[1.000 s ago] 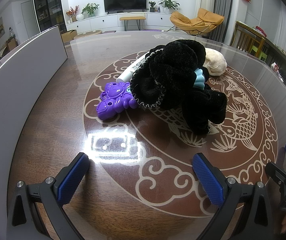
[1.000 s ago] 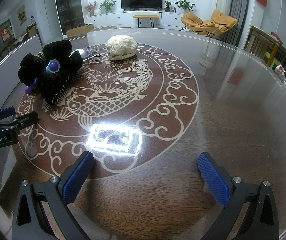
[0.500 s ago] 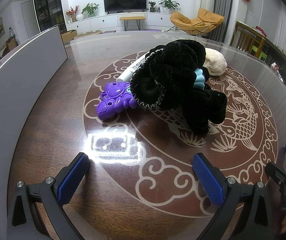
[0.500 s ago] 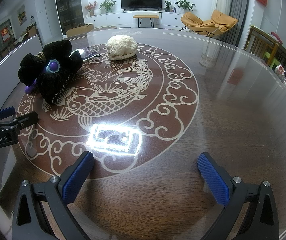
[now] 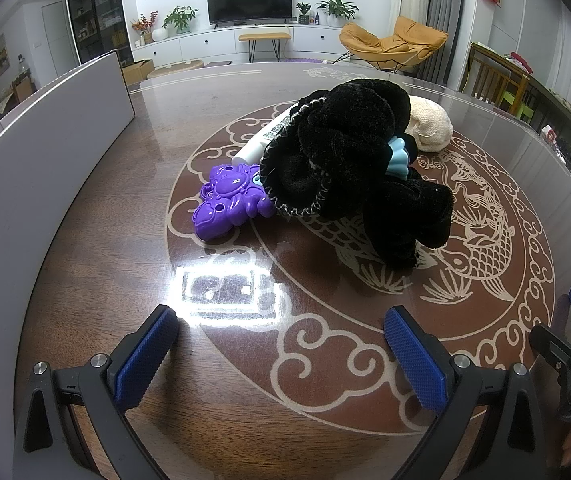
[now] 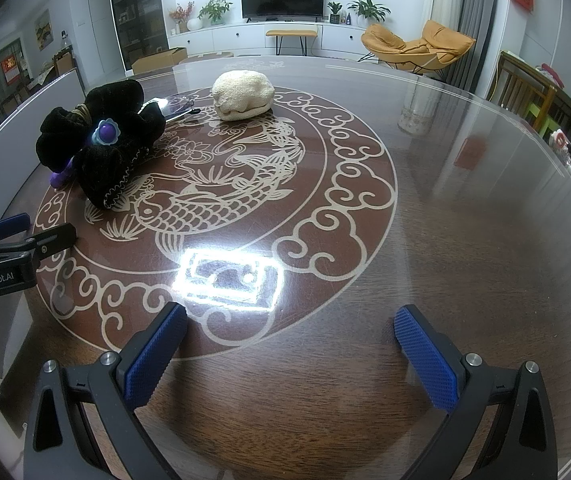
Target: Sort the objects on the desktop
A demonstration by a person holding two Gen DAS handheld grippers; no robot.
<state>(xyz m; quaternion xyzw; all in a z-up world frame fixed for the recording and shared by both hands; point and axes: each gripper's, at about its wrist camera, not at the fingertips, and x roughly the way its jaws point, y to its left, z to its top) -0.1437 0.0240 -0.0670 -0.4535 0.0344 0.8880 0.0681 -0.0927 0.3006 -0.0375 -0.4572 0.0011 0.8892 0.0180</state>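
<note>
Left wrist view, glossy brown table (image 5: 97, 248) with cloud-and-fish inlay, living room behind.

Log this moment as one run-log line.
left claw: open, empty | right claw: open, empty | black velvet scrunchie pile over purple plastic toy | cream knitted bundle apart, untouched

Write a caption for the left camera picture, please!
Open left gripper faces black scrunchie and purple toy.

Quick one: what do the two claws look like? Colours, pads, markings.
Both alike: the left claw and right claw have black angular plastic frames, silver screws, and blue knurled pads. White "GenRobot.AI" lettering on the left one's side, "DAS" on the right's. No cables or sleeves visible.
</note>
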